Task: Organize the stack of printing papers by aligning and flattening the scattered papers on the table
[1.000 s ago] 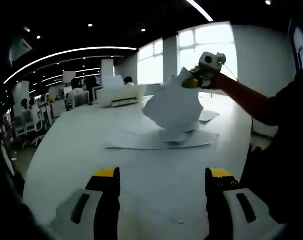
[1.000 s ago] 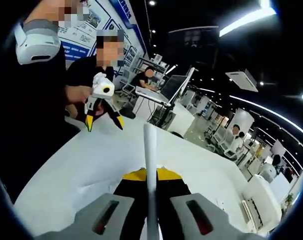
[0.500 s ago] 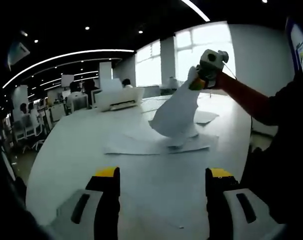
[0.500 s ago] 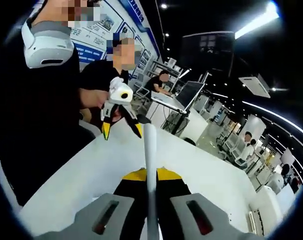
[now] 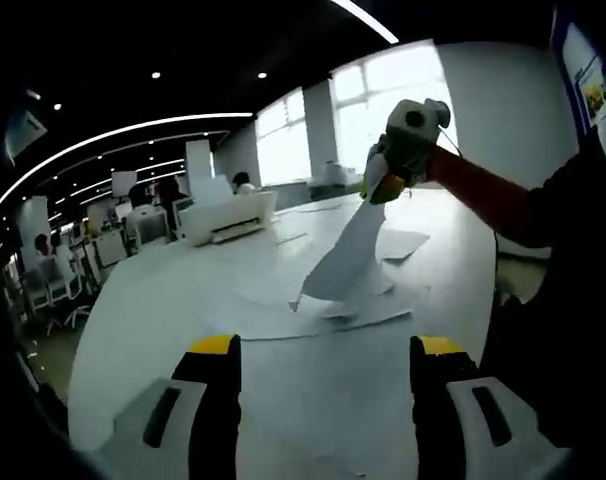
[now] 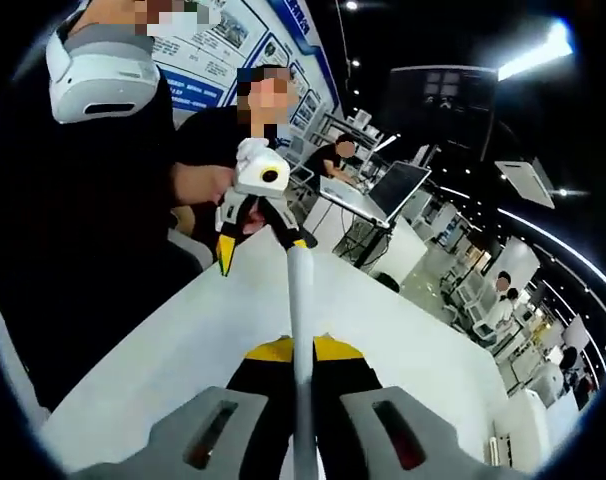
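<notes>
Two hand-held grippers: the left hand-held gripper [image 5: 323, 365] and the right hand-held gripper [image 6: 292, 352]. One sheet of paper [image 5: 345, 255] hangs lifted above the desk [image 5: 163, 300]; several more loose sheets [image 5: 283, 320] lie overlapped there, too blended to count exactly. One white printer [image 5: 226, 217] sits near the far edge.

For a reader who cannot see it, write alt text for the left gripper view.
The right gripper lifts a white sheet above scattered papers on a white table. The left gripper waits nearby, jaws open and empty.
</notes>
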Motion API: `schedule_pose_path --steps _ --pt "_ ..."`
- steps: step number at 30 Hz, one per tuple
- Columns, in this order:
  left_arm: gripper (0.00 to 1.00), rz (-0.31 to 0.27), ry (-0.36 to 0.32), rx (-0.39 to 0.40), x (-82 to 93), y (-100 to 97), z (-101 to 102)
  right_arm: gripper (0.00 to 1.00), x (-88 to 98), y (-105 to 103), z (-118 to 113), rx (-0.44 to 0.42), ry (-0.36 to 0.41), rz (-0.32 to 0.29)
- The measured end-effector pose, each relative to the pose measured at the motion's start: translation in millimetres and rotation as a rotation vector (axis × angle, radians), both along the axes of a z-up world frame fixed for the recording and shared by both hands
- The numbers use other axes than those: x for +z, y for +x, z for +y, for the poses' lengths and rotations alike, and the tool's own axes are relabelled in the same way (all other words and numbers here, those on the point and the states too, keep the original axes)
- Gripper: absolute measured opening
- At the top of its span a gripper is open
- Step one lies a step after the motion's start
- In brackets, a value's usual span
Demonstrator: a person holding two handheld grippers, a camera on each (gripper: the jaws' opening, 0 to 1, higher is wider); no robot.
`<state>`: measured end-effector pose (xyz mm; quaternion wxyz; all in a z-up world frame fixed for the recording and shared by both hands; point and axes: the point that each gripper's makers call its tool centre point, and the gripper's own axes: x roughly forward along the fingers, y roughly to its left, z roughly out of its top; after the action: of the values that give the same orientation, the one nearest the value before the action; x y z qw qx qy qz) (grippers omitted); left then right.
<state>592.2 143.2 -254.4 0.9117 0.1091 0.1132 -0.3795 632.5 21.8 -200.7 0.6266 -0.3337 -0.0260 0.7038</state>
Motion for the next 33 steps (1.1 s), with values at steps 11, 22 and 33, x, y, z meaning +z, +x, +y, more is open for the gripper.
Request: schedule_pose_path --steps 11,22,33 --pt "0.68 -0.069 0.033 -0.05 18.8 5.9 -20 0.0 -2.7 -4 6 0.016 -0.036 -0.017" --pt "0.64 -0.078 0.071 -0.088 18.2 9.8 -34 0.0 2.5 -18 14 0.062 -0.035 -0.017" --pt "0.64 -0.076 0.119 -0.138 13.1 10.6 -52 0.0 0.1 -38 24 0.113 -0.045 -0.019"
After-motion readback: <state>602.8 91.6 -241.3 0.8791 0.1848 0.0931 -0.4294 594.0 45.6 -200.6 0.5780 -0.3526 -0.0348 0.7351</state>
